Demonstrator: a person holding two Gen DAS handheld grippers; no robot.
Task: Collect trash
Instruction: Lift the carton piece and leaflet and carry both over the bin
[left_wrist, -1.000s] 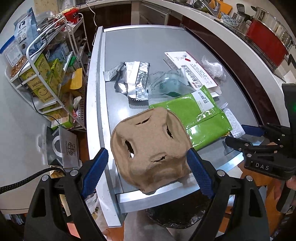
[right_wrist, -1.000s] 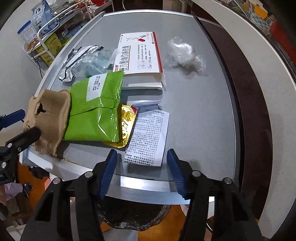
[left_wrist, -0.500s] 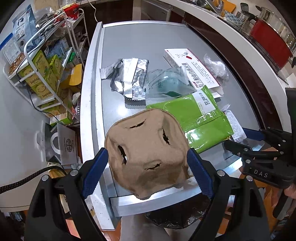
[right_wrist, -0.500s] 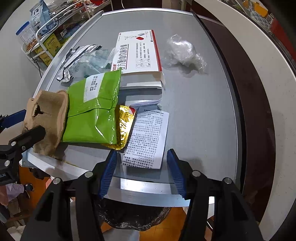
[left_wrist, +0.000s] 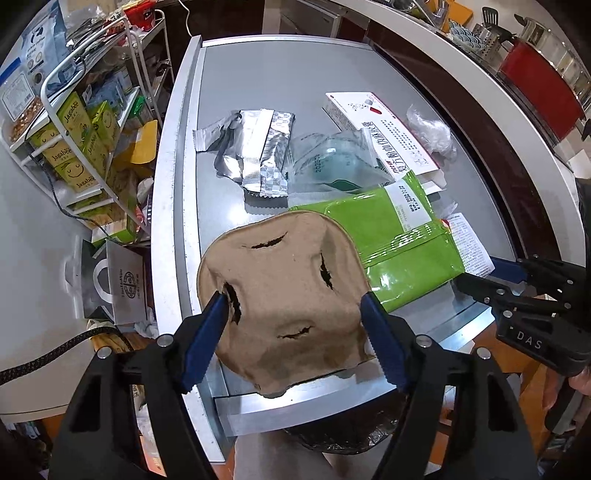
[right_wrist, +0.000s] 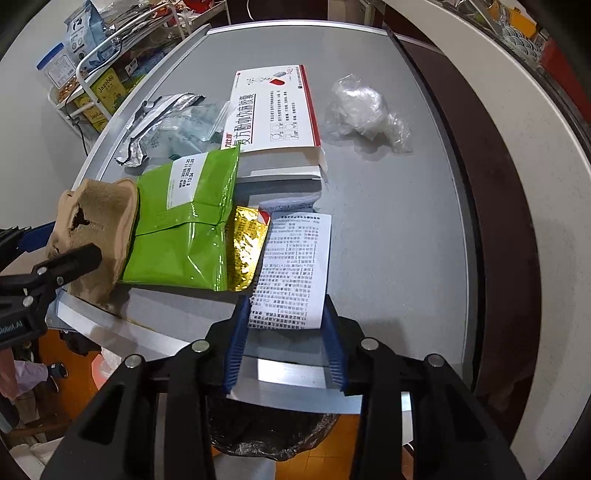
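brown pulp tray (left_wrist: 284, 291) pinched in just-closing left gripper (left_wrist: 295, 321), printed leaflet (right_wrist: 295, 266) pinched in just-closing right gripper (right_wrist: 286, 332)

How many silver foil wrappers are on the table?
2: a crumpled wrapper by the table's left edge, and a flatter checkered one touching its right side. More may hide under other trash.

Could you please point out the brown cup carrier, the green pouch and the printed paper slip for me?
brown cup carrier (left_wrist: 284, 280), left wrist view, its top.
green pouch (right_wrist: 184, 236), right wrist view, its middle.
printed paper slip (right_wrist: 295, 266), right wrist view, its printed face.
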